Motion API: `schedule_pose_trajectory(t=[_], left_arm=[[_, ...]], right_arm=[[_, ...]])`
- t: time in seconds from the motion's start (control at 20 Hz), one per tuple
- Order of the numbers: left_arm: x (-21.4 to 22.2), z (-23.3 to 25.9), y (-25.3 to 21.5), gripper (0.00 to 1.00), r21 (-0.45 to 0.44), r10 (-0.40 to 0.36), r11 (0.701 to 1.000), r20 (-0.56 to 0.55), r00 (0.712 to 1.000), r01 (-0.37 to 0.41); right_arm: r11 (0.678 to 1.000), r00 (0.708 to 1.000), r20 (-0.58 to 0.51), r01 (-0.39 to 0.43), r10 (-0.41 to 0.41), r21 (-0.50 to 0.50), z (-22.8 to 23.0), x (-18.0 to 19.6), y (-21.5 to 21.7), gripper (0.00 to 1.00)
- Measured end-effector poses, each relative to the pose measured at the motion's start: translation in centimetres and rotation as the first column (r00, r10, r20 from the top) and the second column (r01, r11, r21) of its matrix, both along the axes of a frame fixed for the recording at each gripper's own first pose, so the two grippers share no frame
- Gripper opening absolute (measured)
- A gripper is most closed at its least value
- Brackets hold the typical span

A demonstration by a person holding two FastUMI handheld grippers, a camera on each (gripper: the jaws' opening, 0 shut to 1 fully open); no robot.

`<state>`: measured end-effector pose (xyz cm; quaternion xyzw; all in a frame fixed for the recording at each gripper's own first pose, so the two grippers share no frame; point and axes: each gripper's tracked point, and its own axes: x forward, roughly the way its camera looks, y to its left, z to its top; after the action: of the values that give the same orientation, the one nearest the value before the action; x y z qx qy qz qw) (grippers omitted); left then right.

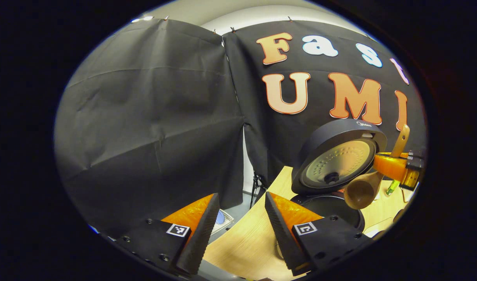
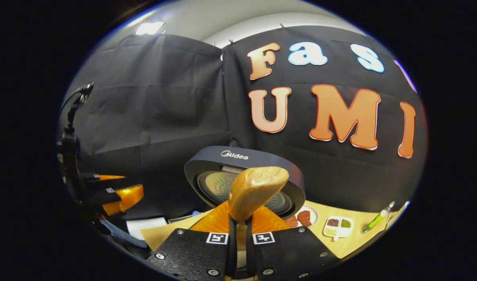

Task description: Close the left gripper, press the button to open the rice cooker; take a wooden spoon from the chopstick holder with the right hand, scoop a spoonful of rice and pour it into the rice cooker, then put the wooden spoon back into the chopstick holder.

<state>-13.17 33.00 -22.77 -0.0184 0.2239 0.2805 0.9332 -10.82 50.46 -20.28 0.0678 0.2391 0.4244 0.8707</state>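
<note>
The right gripper (image 2: 238, 234) is clamped on the handle of the wooden spoon (image 2: 256, 191), both fingers pressed on the shaft; in the left gripper view the spoon's bowl (image 1: 361, 191) hangs over the open pot of the rice cooker (image 1: 332, 207), tilted downward. The rice cooker sits toward the far edge of the wooden table (image 1: 246, 238), its lid (image 1: 337, 160) raised upright behind the pot. The left gripper (image 1: 242, 230) hovers with its fingers well apart, holding nothing, back from the cooker near the table's left edge. The spoon looks light, stiff and smooth, so I judge it may swivel in a two-finger hold; gripping the handle mid-shaft, as here, should keep the bowl steady. Whether rice is in the bowl I cannot tell. A small sectioned dish (image 2: 338, 226) and a green pen (image 2: 376, 220) lie toward the table's right edge.
</note>
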Motion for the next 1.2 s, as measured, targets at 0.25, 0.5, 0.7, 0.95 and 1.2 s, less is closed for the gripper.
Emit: schedule_pose_trajectory(t=[0.25, 0.5, 0.7, 0.95, 1.2], left_arm=[[-0.3, 1.5, -1.3, 0.76, 0.006, 0.032, 0.999, 0.019, 0.999, -0.032], [0.2, 3.2, -5.4, 0.82, 0.025, 0.027, 0.999, 0.046, 0.999, -0.028], [0.3, 4.8, -7.5, 0.82, 0.055, 0.032, 0.998, 0.063, 0.997, -0.036], [1.0, 6.0, -9.1, 0.82, 0.064, 0.052, 0.996, 0.075, 0.996, -0.057], [3.1, 6.7, -12.6, 0.76, 0.055, 0.007, 0.998, 0.081, 0.997, -0.012]], right_arm=[[0.984, 0.975, -0.208, 0.105, -0.074, 0.141, 1.4, 2.3, -4.6, 0.09], [0.958, 0.934, -0.320, 0.224, -0.159, 0.180, 0.5, 4.8, -12.7, 0.08], [0.944, 0.914, -0.313, 0.308, -0.258, 0.121, -1.5, 6.0, -20.4, 0.08], [0.908, 0.864, -0.322, 0.418, -0.386, 0.033, -4.7, 6.3, -29.5, 0.09], [0.842, 0.774, -0.366, 0.538, -0.516, -0.049, -8.3, 5.4, -37.7, 0.09]])
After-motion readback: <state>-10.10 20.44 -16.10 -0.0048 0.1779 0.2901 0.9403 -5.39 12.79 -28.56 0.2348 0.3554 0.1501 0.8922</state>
